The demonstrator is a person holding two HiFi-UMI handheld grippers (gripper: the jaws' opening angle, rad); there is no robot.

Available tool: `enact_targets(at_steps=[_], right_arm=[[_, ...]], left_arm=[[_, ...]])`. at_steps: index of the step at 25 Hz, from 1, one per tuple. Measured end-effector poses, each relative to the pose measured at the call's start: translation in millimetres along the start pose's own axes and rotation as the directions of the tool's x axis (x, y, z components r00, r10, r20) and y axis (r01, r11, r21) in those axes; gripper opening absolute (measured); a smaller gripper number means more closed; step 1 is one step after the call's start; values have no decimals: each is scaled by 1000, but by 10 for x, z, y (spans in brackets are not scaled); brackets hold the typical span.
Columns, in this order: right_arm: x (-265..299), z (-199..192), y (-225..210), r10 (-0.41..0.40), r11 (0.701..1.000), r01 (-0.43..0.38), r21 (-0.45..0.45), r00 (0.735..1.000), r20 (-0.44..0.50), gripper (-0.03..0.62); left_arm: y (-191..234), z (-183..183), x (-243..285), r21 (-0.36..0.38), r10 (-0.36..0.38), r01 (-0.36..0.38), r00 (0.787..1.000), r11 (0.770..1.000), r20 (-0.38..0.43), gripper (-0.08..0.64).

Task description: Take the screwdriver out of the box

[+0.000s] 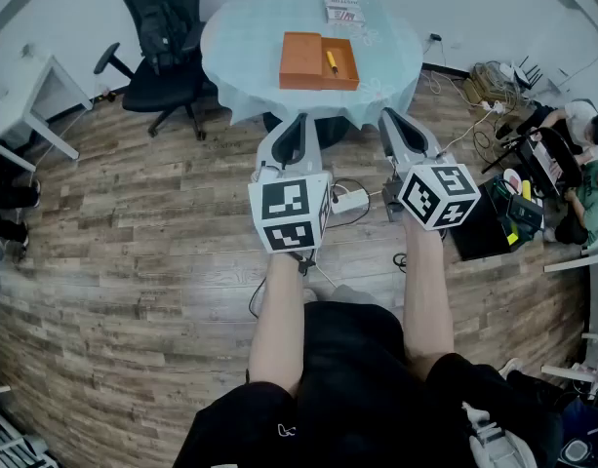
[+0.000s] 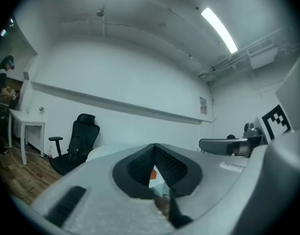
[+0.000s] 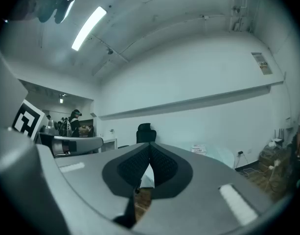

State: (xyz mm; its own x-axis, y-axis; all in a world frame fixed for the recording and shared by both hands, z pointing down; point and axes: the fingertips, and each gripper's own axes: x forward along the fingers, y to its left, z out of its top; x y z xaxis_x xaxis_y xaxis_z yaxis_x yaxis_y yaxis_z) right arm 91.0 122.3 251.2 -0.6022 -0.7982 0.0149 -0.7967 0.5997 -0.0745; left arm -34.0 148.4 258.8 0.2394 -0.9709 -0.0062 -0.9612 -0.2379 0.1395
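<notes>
An orange box (image 1: 319, 61) lies open on the round table (image 1: 240, 47) with a pale blue cloth, at the top of the head view. A yellow screwdriver (image 1: 331, 61) rests in its right half. My left gripper (image 1: 299, 123) and right gripper (image 1: 392, 117) are held side by side over the wooden floor, short of the table and pointing level at it. Both are shut with nothing between the jaws. In the left gripper view a sliver of the orange box (image 2: 152, 173) shows below the closed left gripper (image 2: 154, 147). The right gripper (image 3: 150, 146) has its tips together too.
A black office chair (image 1: 167, 27) stands left of the table, with a white desk (image 1: 25, 96) further left. A booklet (image 1: 344, 8) lies behind the box. A power strip (image 1: 349, 200) and cables lie on the floor under my grippers. People sit at the right (image 1: 581, 164).
</notes>
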Motion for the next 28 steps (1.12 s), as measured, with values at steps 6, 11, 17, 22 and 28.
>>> enact_targets(at_steps=[6,11,17,22,28], right_arm=[[19,0,-28,-31,999,31,-16,999,12,0],[-17,-95,-170,-80,997,80,-10,997,-5,0],[-105,-258,-377,-121,993,121,5,992,-29,0],[-230,-545,-739,-214,976,208,-58,972,-102,0],[56,-836,-1021,-189,982,186,-36,972,-140,0]], left_arm=[[10,-57,65,-12,-8,8,1000,1000,-13,3],[-29,-157,147,-38,-20,19,999,999,-29,3],[-92,-303,305,-83,-49,45,998,996,-44,3],[81,-627,473,-155,-17,2,995,988,-98,3],[221,-925,840,-161,14,-39,988,986,-156,3]])
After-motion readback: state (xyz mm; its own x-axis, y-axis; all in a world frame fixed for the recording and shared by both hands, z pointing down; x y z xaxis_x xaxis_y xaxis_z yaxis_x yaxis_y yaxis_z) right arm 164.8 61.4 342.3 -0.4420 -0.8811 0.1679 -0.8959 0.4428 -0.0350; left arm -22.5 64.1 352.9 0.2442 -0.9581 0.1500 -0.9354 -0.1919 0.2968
